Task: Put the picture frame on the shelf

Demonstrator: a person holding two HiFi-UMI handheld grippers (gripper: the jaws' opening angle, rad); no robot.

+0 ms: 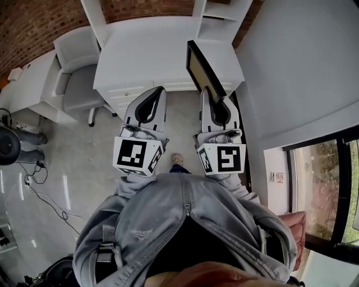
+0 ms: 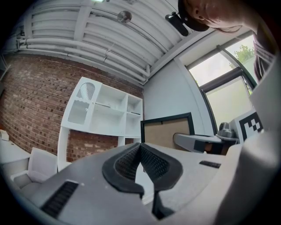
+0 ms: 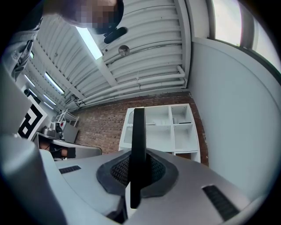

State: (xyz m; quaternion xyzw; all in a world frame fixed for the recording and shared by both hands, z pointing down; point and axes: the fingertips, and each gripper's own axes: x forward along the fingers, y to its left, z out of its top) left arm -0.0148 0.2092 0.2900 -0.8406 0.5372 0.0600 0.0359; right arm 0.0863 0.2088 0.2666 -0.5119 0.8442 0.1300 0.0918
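Note:
The picture frame has a black rim and a brown board back. It is held upright above the right end of the white desk, with my right gripper shut on its lower edge. In the right gripper view the frame's black edge stands straight up between the pads. The white shelf with open cubbies stands ahead against the brick wall. My left gripper hangs beside the right one, shut and holding nothing. The left gripper view shows the frame to the right of the shelf.
A grey chair stands left of the desk. The shelf's white uprights rise from the desk's back. A grey wall and a window run along the right. Cables lie on the glossy floor at the left.

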